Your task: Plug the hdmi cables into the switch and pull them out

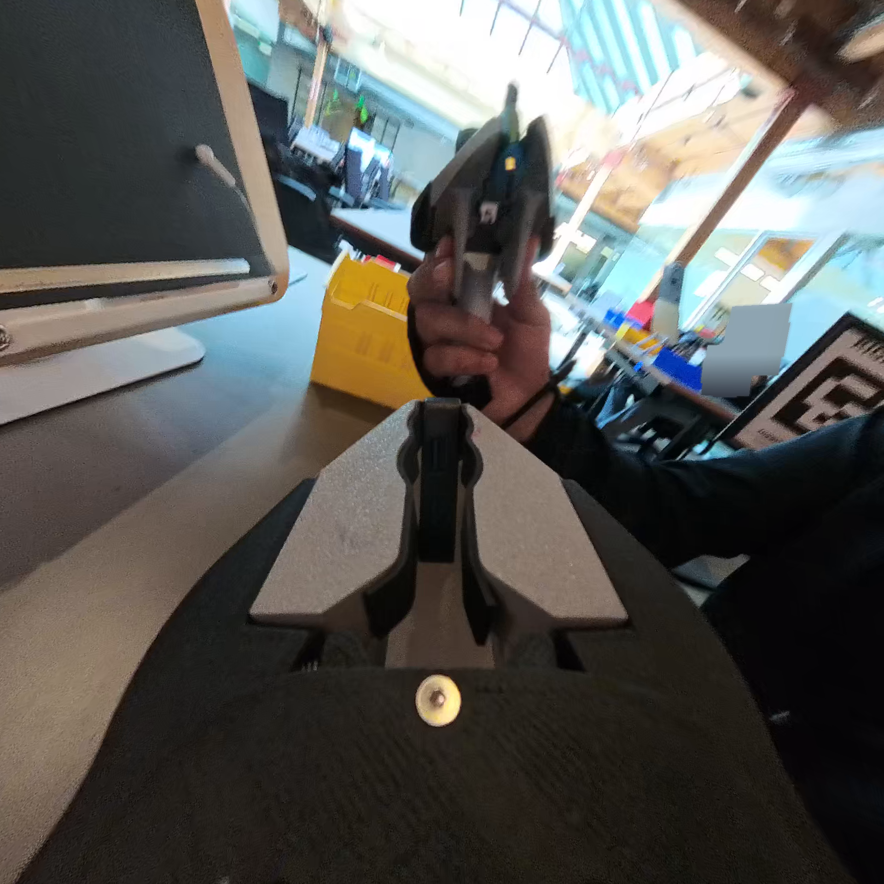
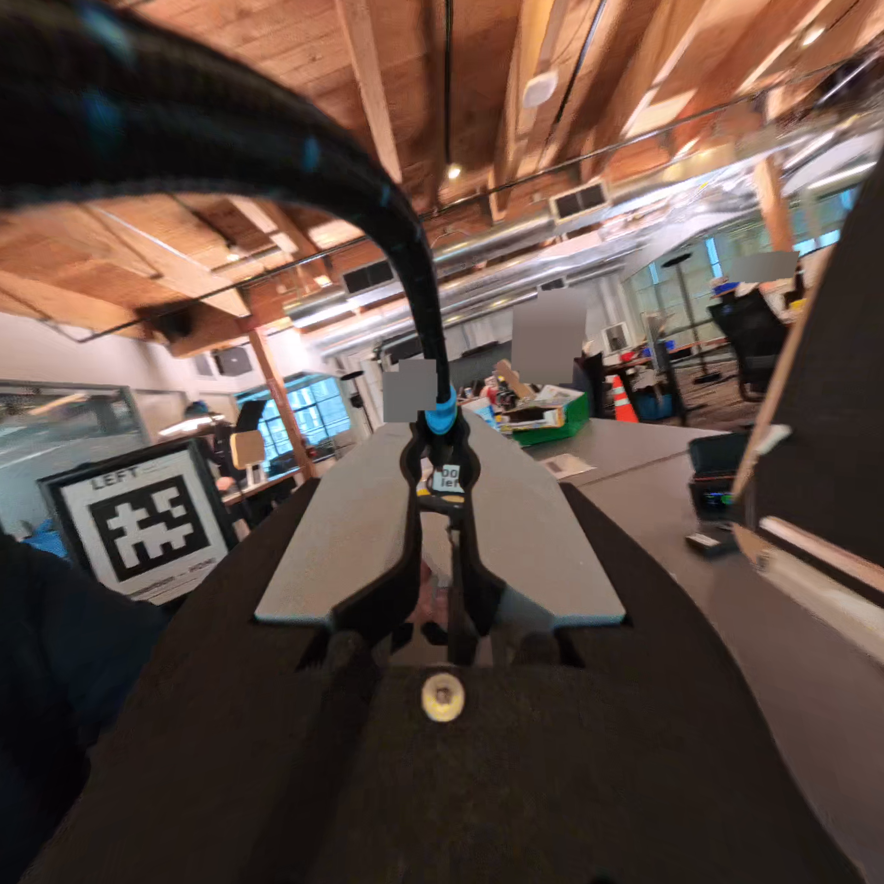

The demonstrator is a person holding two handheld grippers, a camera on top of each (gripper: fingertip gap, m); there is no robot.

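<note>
The left gripper (image 1: 439, 411) sits low over the grey table (image 1: 143, 454), its grey fingers (image 1: 354, 516) drawn in tight on a flat black block (image 1: 436, 483) clamped between them; whether that block is the switch cannot be told from this angle. Ahead of it, in the left wrist view, a hand (image 1: 471, 335) lifts the right gripper (image 1: 488, 191) off the table, blurred, with a dark plug body caught between its fingers. The right wrist view looks up toward the wooden ceiling (image 2: 287, 71); the right gripper's own fingers (image 2: 354, 516) are squeezed narrow around the plug of an hdmi cable (image 2: 268, 153), a black braided cord with a blue collar (image 2: 439, 421) just beyond the fingertips and a small white label on the plug; the cord arches up and over to the left edge of the picture, free of any socket. To the left of the table stands a monitor (image 1: 119, 143) on a pale foot; a yellow bin (image 1: 363, 335) rests behind the left gripper's tips; a framed black-and-white marker board (image 2: 143, 521) leans at the table's edge, beside a dark sleeve (image 1: 693, 502).
</note>
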